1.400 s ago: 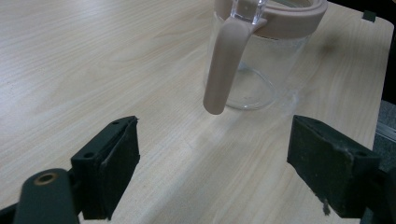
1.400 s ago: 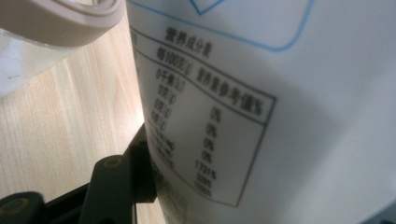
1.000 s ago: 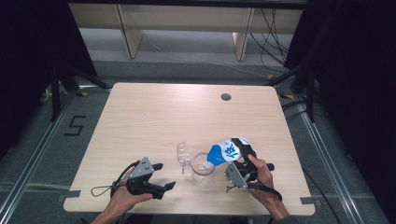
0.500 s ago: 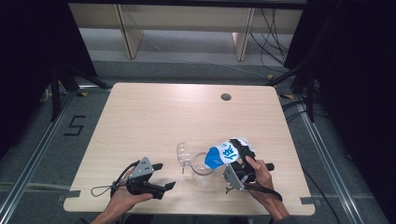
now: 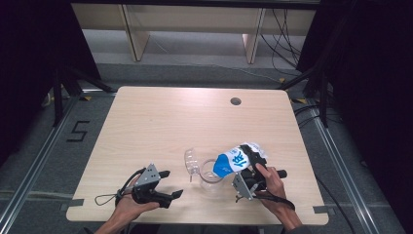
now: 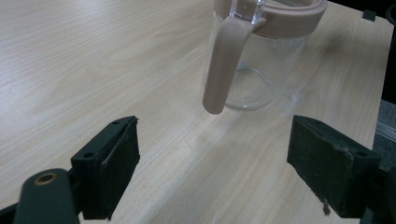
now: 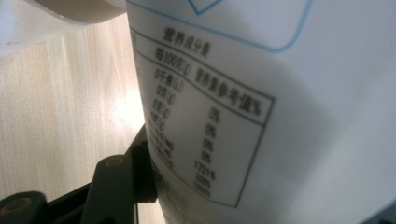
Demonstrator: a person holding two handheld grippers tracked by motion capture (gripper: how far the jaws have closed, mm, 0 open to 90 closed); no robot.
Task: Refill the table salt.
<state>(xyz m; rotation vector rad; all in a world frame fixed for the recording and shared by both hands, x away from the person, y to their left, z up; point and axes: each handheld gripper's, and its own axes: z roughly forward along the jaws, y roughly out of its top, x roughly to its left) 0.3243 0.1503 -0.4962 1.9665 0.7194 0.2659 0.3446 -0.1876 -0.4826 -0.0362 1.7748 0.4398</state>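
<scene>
High view: right gripper point(image 5: 246, 168) tips white bag point(image 5: 238, 158) over jug point(image 5: 210, 171)

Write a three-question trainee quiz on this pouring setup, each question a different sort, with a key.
1. True or false: the right gripper clamps the blue-and-white pouch.
2. Multiple choice: the pouch tilts over A) the clear jug, B) the table hole, C) the floor.
3. Fill in: the left gripper has its jaws ____ with nothing between them.

Key: 1 true; 2 A; 3 open.
</scene>
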